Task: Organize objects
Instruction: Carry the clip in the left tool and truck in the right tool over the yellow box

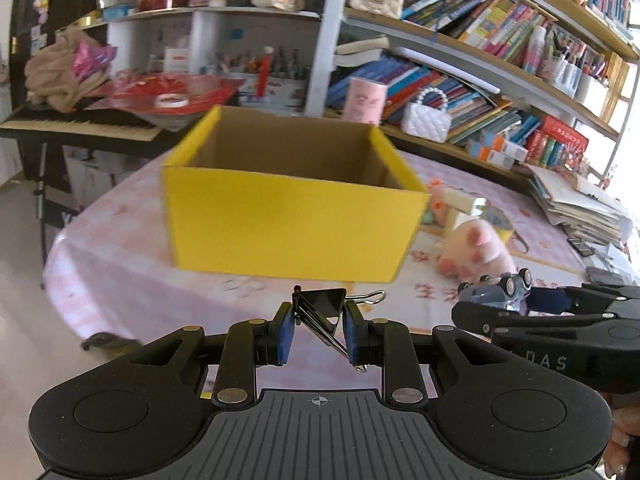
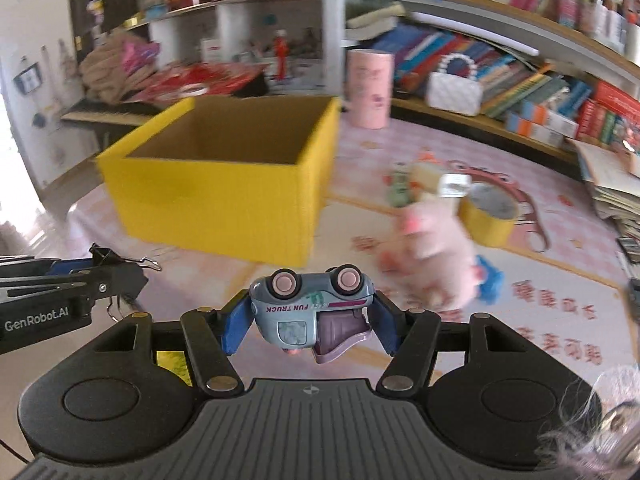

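An open yellow cardboard box [image 1: 288, 224] stands on the pink tablecloth ahead of both grippers; it also shows in the right wrist view [image 2: 216, 204]. Its inside looks empty as far as visible. My left gripper [image 1: 319, 330] is shut on a black binder clip [image 1: 322, 308], held above the table in front of the box. My right gripper [image 2: 310, 320] is shut on a blue toy truck [image 2: 308, 304], upside down with wheels up. The truck [image 1: 498, 292] and the right gripper show at the right of the left wrist view. The binder clip [image 2: 116, 264] shows at the left of the right wrist view.
A pink plush pig [image 2: 436, 256], a yellow tape roll [image 2: 488, 216], a small white box [image 2: 452, 186] and a blue item [image 2: 490, 280] lie right of the box. A pink cylinder [image 2: 368, 88], bookshelves [image 1: 480, 64] and a paper stack [image 1: 580, 208] stand behind.
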The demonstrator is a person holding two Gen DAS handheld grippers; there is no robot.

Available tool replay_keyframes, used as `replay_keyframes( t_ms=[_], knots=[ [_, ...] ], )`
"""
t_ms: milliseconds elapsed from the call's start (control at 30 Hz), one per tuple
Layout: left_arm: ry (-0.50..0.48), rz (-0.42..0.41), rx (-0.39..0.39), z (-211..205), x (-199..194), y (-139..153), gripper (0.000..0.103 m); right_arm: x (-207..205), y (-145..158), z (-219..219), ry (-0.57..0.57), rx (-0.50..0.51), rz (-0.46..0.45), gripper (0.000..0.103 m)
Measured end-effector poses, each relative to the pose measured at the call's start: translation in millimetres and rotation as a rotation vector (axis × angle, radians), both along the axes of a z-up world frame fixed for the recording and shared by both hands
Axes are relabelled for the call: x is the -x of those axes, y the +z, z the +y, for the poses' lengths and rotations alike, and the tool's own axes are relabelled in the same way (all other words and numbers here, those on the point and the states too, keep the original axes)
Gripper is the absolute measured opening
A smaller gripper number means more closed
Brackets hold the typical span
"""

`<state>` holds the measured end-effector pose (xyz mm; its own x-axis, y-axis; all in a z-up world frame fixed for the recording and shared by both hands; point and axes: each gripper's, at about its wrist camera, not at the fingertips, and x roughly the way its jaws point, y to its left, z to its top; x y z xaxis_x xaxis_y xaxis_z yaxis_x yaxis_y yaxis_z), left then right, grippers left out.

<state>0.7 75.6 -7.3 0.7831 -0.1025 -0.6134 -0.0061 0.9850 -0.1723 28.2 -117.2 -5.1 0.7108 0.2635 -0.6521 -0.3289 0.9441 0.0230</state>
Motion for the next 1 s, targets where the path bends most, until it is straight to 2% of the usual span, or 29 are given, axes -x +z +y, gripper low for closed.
replay_keyframes(
  t_ms=[367, 800, 1000],
  knots=[
    [0.002, -0.029, -0.036, 44, 29, 6, 0.024, 29, -3, 54, 0.023, -0.032, 0.009, 0.060],
    [-0.033, -0.062, -0.023, 57, 29, 9, 0.024, 29, 4, 68, 0.006, -0.021, -0.002, 0.060],
    [-0.043, -0.094, -0.014, 57, 17, 19, 0.024, 21, 10, 71, 0.016, -0.002, -0.021, 0.060]
  ],
)
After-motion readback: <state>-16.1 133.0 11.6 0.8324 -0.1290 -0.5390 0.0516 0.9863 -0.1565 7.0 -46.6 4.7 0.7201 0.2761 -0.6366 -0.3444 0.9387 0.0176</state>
